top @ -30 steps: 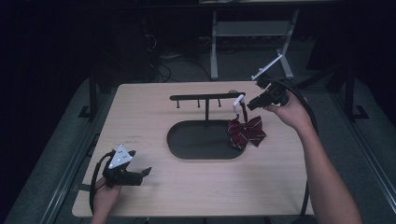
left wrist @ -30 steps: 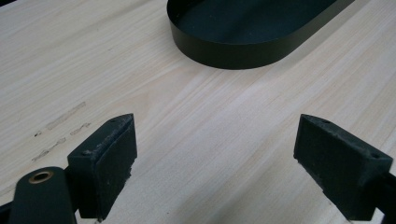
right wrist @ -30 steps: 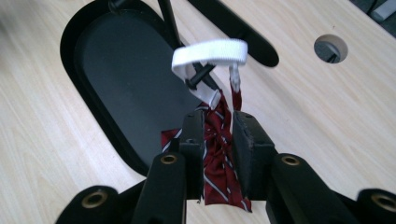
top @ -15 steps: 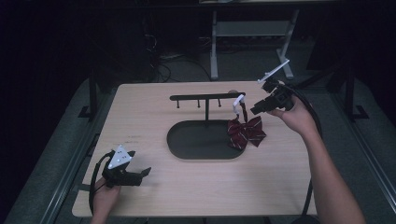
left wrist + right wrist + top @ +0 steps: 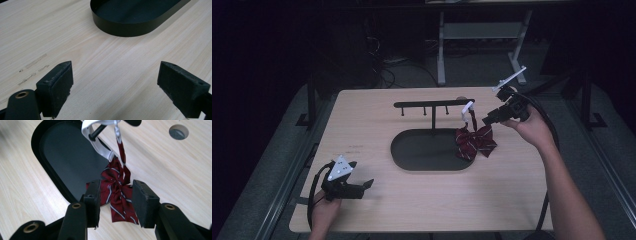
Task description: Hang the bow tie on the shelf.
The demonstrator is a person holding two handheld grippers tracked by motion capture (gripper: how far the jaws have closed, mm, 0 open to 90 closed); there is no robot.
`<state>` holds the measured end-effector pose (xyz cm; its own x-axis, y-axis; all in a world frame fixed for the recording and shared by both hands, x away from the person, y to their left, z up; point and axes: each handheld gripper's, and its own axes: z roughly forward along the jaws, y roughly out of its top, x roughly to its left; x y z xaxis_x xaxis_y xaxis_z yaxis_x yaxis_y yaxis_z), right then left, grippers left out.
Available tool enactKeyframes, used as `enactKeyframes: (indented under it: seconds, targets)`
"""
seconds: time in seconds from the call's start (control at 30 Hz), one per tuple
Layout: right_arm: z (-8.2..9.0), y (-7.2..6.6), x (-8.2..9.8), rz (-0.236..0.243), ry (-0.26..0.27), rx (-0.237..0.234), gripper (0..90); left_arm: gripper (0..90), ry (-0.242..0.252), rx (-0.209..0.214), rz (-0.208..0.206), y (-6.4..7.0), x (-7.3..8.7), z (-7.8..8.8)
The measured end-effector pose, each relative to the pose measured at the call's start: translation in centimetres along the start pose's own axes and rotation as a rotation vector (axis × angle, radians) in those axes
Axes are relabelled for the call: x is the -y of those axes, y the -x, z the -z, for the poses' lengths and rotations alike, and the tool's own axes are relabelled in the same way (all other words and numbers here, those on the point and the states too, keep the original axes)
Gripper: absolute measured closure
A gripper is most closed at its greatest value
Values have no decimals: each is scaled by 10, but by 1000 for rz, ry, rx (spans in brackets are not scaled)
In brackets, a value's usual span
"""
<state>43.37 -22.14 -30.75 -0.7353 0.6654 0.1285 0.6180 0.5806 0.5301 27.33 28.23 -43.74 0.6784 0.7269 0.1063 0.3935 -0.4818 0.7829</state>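
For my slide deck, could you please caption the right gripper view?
Right hand-held gripper, jaws just opening, looks at a striped burgundy bow tie hanging by its white strap beside the black oval tray.

Bow tie (image 5: 475, 141) hanging from rack (image 5: 432, 104), over tray's (image 5: 412, 162) right end, on table (image 5: 522, 200)

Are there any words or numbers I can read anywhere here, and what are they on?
No text can be read.
Faint grey marks on the wooden table, near the left gripper: too smudged and small to read.
The bow tie, its white hanger and the black tray: no writing.
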Motion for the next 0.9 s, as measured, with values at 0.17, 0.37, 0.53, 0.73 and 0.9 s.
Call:
enactKeyframes:
  seconds: [0.17, 0.37, 0.53, 0.73, 0.9]
  targets:
    - [-1, 0, 5, -5, -4, 0, 582, 132, 1, -2, 3, 0, 0, 0]
    - [-1, 1, 9, -6, -5, 0, 578, 132, -1, -1, -2, -1, 0, 0]
    - [-2, 1, 13, -9, -7, -1, 571, 132, 2, -1, 2, 0, 0, 1]
    - [-5, 3, 19, -21, -9, -7, 564, 132, 1, -1, 2, 0, 0, 0]
    - [-8, 5, 25, -32, -15, -13, 557, 132, 1, -2, 3, 0, 0, 0]
